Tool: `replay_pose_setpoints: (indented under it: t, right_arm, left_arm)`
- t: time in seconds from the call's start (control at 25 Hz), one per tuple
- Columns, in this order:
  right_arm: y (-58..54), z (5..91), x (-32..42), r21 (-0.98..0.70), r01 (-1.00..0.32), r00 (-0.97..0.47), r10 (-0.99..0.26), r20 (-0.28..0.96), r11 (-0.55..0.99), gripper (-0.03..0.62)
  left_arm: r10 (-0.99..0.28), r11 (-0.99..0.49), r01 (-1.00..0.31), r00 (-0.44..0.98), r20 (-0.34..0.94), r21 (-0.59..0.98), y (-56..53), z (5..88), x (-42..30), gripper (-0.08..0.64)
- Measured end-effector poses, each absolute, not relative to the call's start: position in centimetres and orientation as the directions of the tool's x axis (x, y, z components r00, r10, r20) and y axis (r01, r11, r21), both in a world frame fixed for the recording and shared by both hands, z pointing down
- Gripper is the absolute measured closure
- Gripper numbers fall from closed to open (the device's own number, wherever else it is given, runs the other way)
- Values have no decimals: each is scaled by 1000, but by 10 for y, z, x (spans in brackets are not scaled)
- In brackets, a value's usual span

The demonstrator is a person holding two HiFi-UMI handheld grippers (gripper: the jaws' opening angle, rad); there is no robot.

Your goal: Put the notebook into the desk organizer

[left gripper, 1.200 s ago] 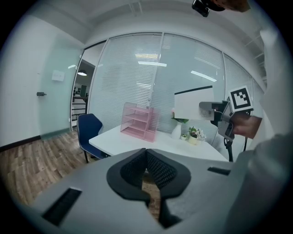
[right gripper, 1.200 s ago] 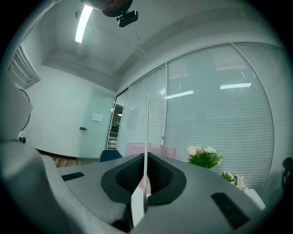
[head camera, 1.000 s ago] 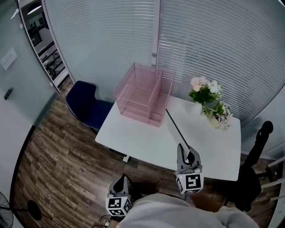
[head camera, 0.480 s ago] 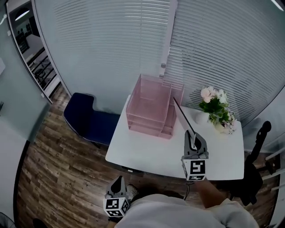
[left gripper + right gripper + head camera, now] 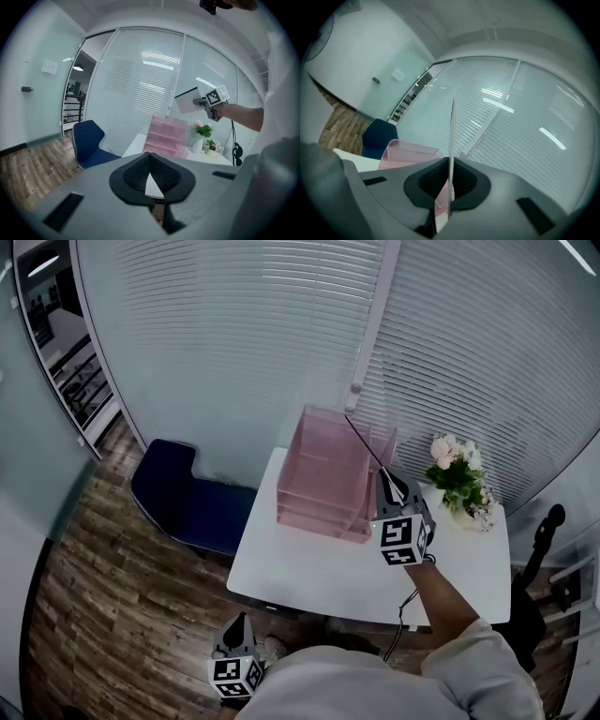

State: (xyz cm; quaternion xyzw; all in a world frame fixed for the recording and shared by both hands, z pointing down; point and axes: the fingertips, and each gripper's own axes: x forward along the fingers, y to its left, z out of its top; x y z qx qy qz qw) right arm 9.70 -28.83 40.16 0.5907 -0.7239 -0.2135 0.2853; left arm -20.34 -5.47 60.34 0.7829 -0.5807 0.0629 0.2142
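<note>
— Between the jaws of your right tool (image 5: pixel 449 180), what have I got?

— You've got the notebook (image 5: pixel 452 140). Your jaws are clamped on its near edge. It stands edge-on to that tool's camera and shows only as a thin upright blade.

— Where does that put it over the desk?

— It's up in the air. Your right arm is stretched forward. From your head camera the notebook slants up and away from the tool, above the pink organizer (image 5: pixel 323 484). Your left tool's camera shows it hanging clear of the organizer and not touching it, so it isn't in any compartment.

— And the organizer itself?

— You'll find it on the far left part of the white desk (image 5: pixel 309 568), close to the blinds (image 5: pixel 234 334). Flowers (image 5: pixel 457 474) stand at the far right of the desk, near the organizer. A blue chair (image 5: pixel 183 498) stands on the wood floor (image 5: pixel 103 587) to the left of the desk.

— My other hand?

— Your left tool (image 5: pixel 241 626) hangs low by your body, off the near edge of the desk. Its tips are together and nothing is held between them.
</note>
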Motion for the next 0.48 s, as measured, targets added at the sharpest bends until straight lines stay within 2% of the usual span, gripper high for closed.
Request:
replay_pose_setpoints:
  t: [0.24, 0.48]
  right_arm:
    - [-358, 431, 75, 805, -505, -115, -949, 294, 311, 571]
    - [-399, 476, 60, 839, -327, -69, -896, 438, 435, 571]
  left_arm:
    - [-901, -174, -946, 266, 343, 275, -65, 603, -206, 551]
    - [-909, -134, -950, 231, 347, 283, -73, 604, -205, 552]
